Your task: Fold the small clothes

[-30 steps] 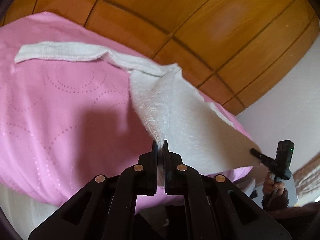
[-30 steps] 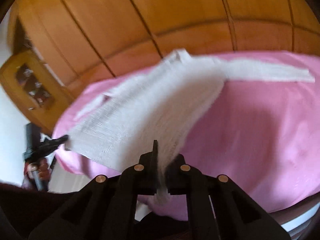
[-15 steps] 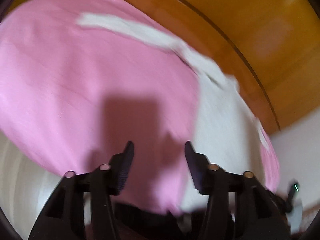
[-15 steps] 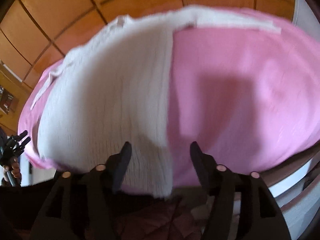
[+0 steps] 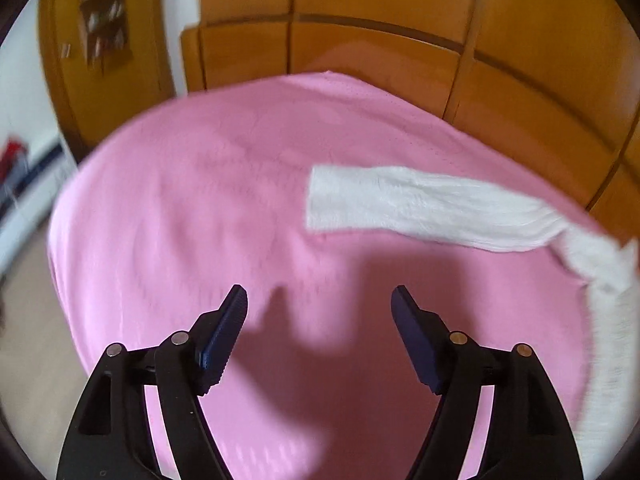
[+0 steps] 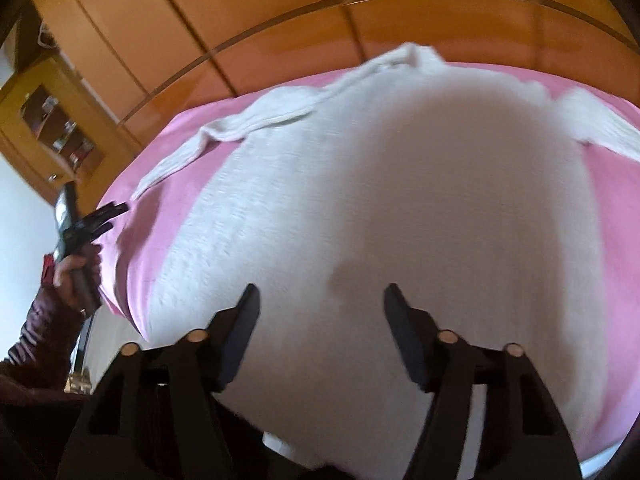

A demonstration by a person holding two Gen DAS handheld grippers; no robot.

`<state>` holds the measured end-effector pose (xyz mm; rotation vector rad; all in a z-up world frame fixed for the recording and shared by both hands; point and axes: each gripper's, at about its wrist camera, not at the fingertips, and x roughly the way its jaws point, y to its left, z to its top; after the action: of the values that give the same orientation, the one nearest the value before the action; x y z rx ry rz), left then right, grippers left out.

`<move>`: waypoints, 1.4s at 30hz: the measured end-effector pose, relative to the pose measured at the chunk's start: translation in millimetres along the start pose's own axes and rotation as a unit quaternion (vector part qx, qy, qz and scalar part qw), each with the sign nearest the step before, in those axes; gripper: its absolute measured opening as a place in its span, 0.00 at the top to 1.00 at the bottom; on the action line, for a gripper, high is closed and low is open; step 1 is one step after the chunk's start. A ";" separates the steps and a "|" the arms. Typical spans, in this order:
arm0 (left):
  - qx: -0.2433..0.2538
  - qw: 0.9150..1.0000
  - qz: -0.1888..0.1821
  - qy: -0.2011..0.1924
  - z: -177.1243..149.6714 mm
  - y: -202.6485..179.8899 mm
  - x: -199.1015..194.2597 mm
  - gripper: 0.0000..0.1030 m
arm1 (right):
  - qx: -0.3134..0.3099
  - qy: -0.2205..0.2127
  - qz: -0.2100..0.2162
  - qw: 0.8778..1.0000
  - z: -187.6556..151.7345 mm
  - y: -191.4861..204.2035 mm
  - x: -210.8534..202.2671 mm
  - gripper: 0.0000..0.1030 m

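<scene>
1. Across the pink bed (image 5: 224, 208), in the left wrist view, a white sleeve (image 5: 424, 208) lies flat and stretched out, running off to the right edge, where the rest of the white sweater (image 5: 608, 344) lies. The left tongs (image 5: 319, 302) stand wide and are opening further, with only bare pink sheet between them; they touch nothing.

2. Over the sweater's body (image 6: 392, 208), in the right wrist view, the right tongs (image 6: 322, 300) stand apart and are closing a little, with knit below them but no cloth pinched between them. The garment is spread on the bed, one sleeve (image 6: 224, 136) trailing to the far left. The other tongs (image 6: 100, 220) show at the left, held in a hand (image 6: 74, 276) with a dark red cuff.

3. Handling, as I judge it: the knit looks soft, light and limp, so it will sag and drag rather than hold a shape. A cuff, the hem corners or the shoulder seam look like the best places to pinch.

4. Containers: none show in either view; a wooden wardrobe (image 5: 400, 0) stands behind the bed.
</scene>
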<state>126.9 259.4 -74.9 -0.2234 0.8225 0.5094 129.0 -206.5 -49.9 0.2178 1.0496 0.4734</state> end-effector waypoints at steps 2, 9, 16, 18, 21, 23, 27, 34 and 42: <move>0.046 0.998 0.028 -0.021 4.6 -9.9 10.0 0.29 | -0.009 0.004 0.008 1.000 17.5 10.9 17.6 0.53; 0.136 0.990 0.039 -0.005 17.5 -26.7 54.7 1.00 | -0.018 0.011 0.030 0.999 101.0 27.9 88.5 0.65; 0.030 0.998 -0.044 -0.021 56.9 22.6 7.2 1.00 | -0.063 0.057 0.016 0.996 155.2 40.0 166.1 0.70; -0.010 0.997 -0.073 -0.028 69.0 45.3 -13.3 1.00 | -0.088 0.066 -0.002 0.994 171.2 47.4 189.3 0.71; -0.062 0.991 -0.117 0.000 86.4 81.1 -26.5 1.00 | -0.098 0.056 -0.027 0.993 201.3 51.8 214.0 0.71; -0.097 0.993 -0.068 0.007 93.5 106.8 -24.8 1.00 | -0.093 0.030 -0.046 0.994 230.6 55.5 227.0 0.72; -0.184 0.981 -0.061 -0.001 99.4 153.6 -15.5 1.00 | -0.053 -0.051 -0.054 0.996 288.8 61.9 226.6 0.71; -0.024 1.000 -0.009 -0.007 79.3 100.2 -18.2 0.46 | -0.045 -0.071 -0.022 0.996 273.3 51.3 197.5 0.55; 0.210 0.977 -0.032 -0.014 -3.4 -14.6 -4.5 0.33 | -0.123 0.007 -0.014 0.992 194.7 76.4 211.6 0.58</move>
<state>129.7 244.1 -73.9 0.1470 0.8732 0.2682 364.7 -29.3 -89.8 -0.0195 0.9962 0.5740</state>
